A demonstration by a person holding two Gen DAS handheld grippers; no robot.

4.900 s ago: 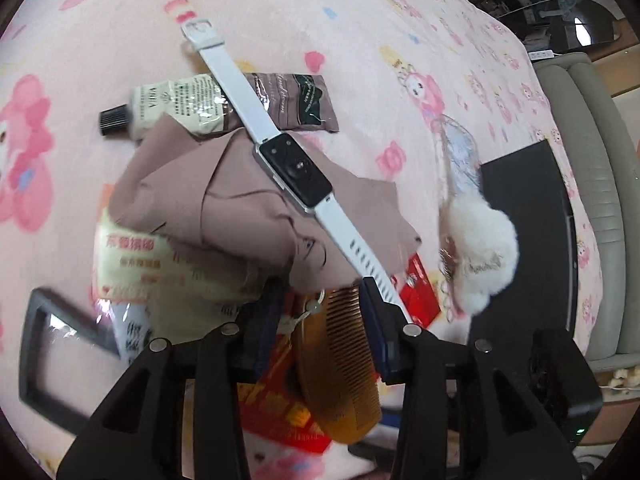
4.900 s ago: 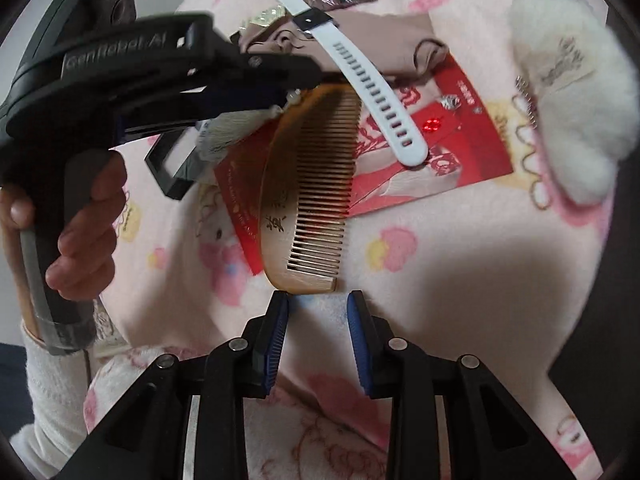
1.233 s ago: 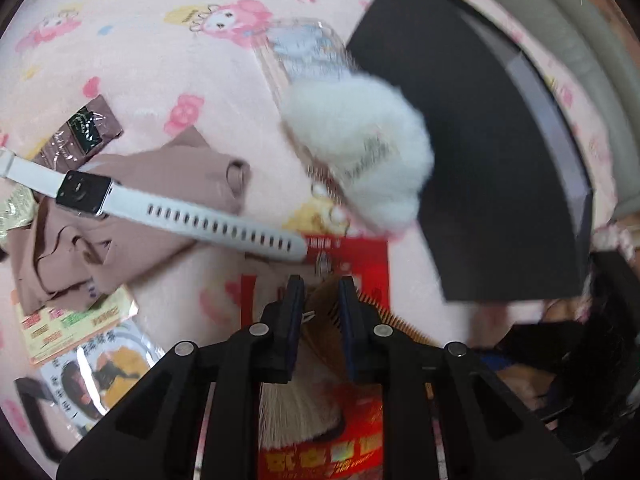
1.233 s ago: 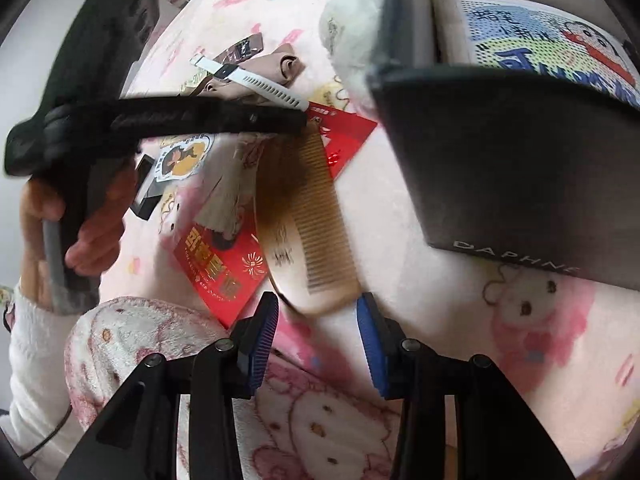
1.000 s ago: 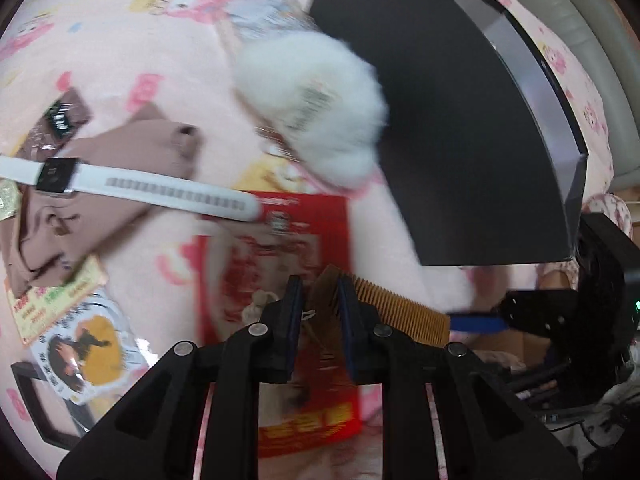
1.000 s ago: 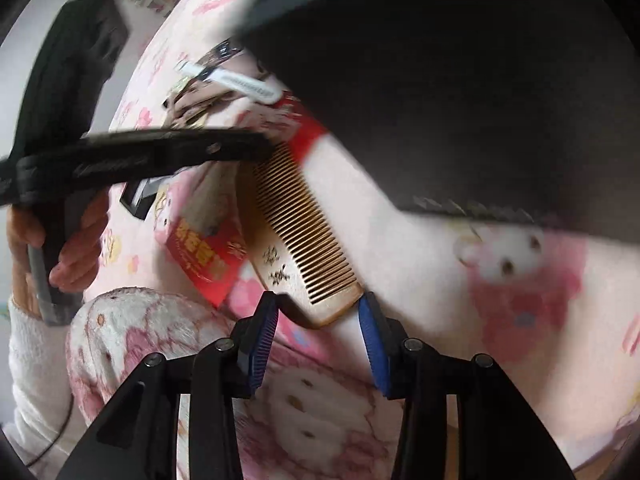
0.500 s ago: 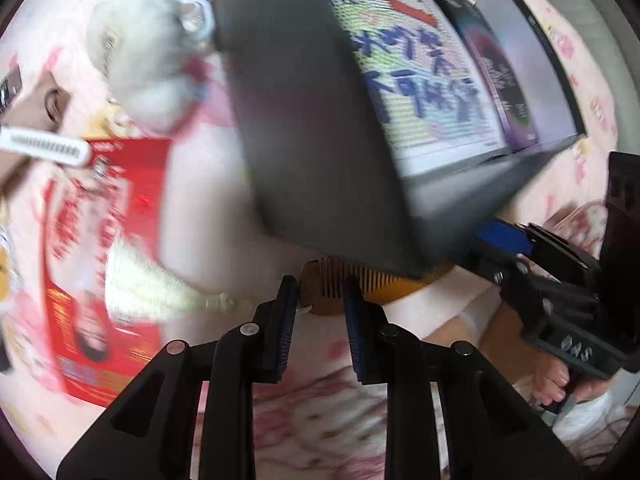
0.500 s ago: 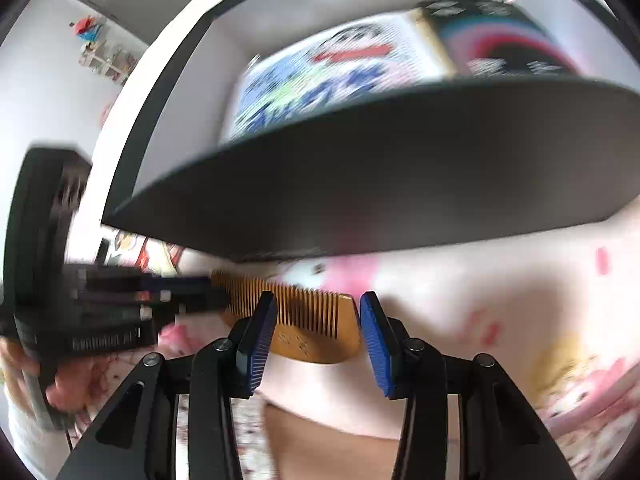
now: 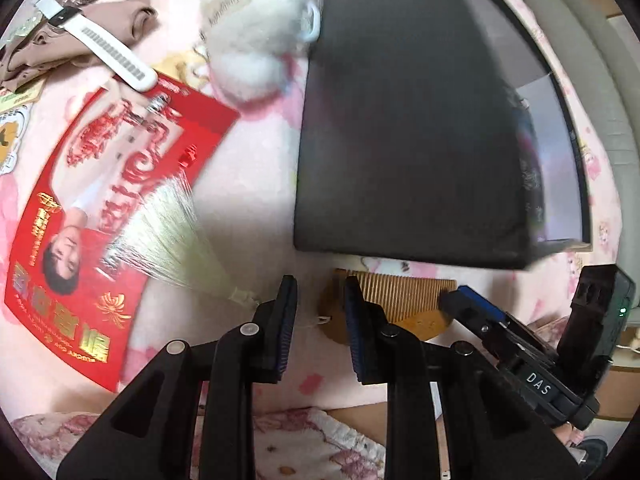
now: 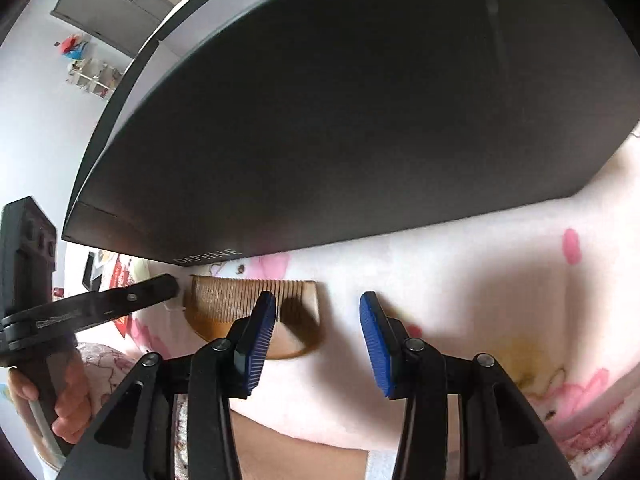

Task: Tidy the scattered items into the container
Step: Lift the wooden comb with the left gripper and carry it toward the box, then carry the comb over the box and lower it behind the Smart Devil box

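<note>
A brown wooden comb lies flat on the pink blanket, just in front of the black box's near wall. My left gripper stands open at the comb's left end. Only the thin cord of the cream tassel lies between its fingers. My right gripper is open over the comb's other end, which shows in the gap near the left finger; the pads do not press it. Each gripper shows in the other view: right gripper, left gripper.
Left of the box lie a red printed packet, a white fluffy pompom, a white watch and a tan cloth. A grey sofa edge runs behind the box. A person's hand holds the left gripper.
The left jaws, shut on the comb a second ago, have parted and the comb now rests on the blanket by the box. Both grippers moved toward the box's near wall, and the left one rolled.
</note>
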